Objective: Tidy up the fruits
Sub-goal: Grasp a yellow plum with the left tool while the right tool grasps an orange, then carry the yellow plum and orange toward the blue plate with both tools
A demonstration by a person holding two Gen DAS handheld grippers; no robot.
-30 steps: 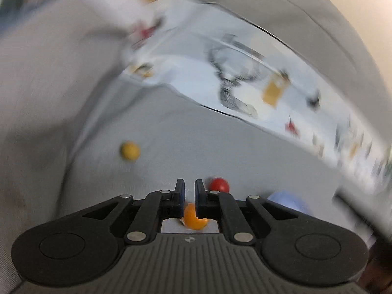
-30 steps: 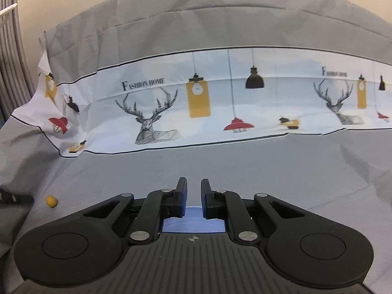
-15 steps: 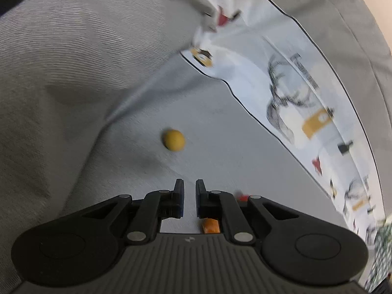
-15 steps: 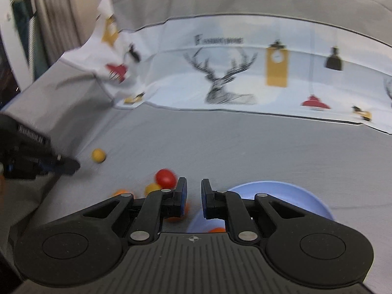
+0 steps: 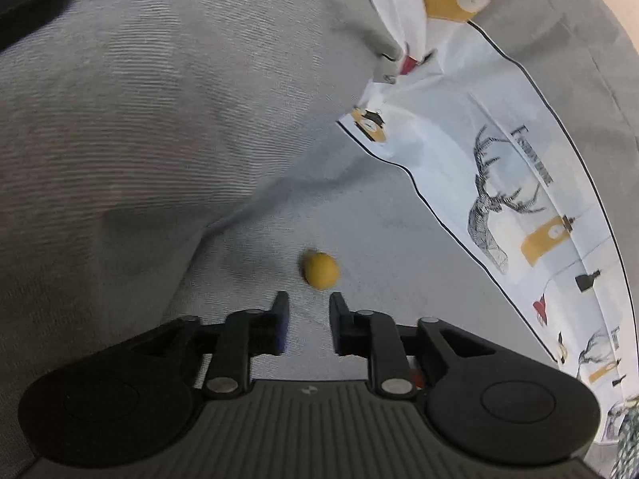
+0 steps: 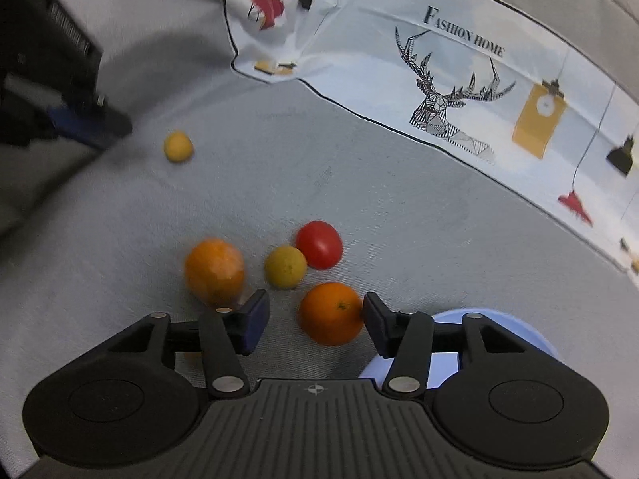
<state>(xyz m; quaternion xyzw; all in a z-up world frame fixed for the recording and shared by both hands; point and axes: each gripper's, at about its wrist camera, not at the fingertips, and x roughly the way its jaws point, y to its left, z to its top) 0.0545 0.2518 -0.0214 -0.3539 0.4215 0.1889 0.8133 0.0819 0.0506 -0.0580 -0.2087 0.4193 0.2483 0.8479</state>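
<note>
Between the fingers of the right gripper (image 6: 315, 311), closer to the right fingertip and seemingly just touching it, an orange (image 6: 330, 313) lies on the grey cloth (image 6: 399, 219). The jaws are opening and stand fairly wide, with a clear gap between the fruit and the left finger, so nothing is clamped. Just beyond the left fingertip sits a second orange (image 6: 214, 271), blurred. Ahead of the gap between the fingers lie a small yellow-green fruit (image 6: 285, 266) and, touching it on the far right side, a red tomato (image 6: 320, 244). Behind the right finger, a pale blue bowl (image 6: 515, 335) shows its rim. Far ahead and off to the left, a small yellow fruit (image 6: 178, 146) lies alone, with the left gripper (image 6: 80, 119) close beside it as a dark blurred shape.

In the left wrist view, that small yellow fruit (image 5: 320, 270) rests on the cloth just past the tips of the left gripper (image 5: 307, 305), slightly toward the right finger, not yet between them. These jaws are opening too, only narrowly apart, with nothing in the gap. Beyond the fruits, a white printed fabric (image 6: 459, 80) with a deer drawing and the words "FASHION HOME" runs across the far side.
</note>
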